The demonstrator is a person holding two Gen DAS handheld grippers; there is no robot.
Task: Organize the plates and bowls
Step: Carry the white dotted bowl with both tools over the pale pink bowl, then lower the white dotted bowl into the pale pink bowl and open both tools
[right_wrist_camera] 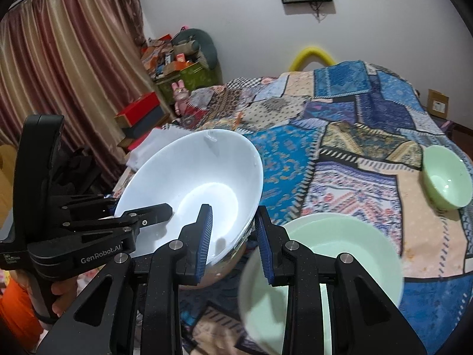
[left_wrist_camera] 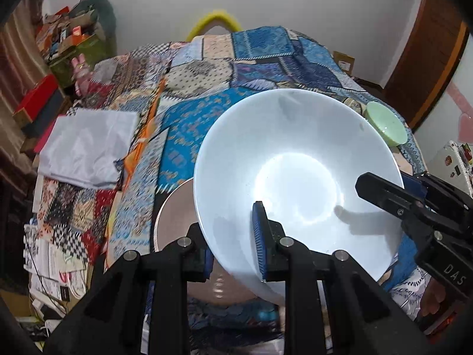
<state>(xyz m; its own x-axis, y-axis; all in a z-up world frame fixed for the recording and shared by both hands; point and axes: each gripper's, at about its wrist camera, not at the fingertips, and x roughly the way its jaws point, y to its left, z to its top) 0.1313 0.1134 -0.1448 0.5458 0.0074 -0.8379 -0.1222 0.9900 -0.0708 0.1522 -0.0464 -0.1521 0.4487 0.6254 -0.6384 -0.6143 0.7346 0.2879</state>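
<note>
A large white bowl (left_wrist_camera: 295,159) (right_wrist_camera: 192,177) hangs tilted over the patchwork bedcover, held by both grippers. My left gripper (left_wrist_camera: 233,236) is shut on its near rim, one blue pad inside and one outside. In the right wrist view the left gripper (right_wrist_camera: 139,207) clamps the bowl's left edge. My right gripper (right_wrist_camera: 233,216) is shut on the opposite rim, and the left wrist view shows the right gripper (left_wrist_camera: 393,183) at the bowl's right side. A pinkish plate (left_wrist_camera: 174,216) lies under the bowl. A wide pale green dish (right_wrist_camera: 340,254) sits just right of it. A small green bowl (left_wrist_camera: 384,124) (right_wrist_camera: 446,177) stands farther right.
The patchwork bedcover (left_wrist_camera: 207,94) spreads across the bed. A folded white cloth (left_wrist_camera: 85,148) lies at its left. Boxes and clutter (right_wrist_camera: 177,59) pile against the wall and curtain. Papers litter the floor (left_wrist_camera: 50,254). A hand (right_wrist_camera: 62,295) holds the left gripper's handle.
</note>
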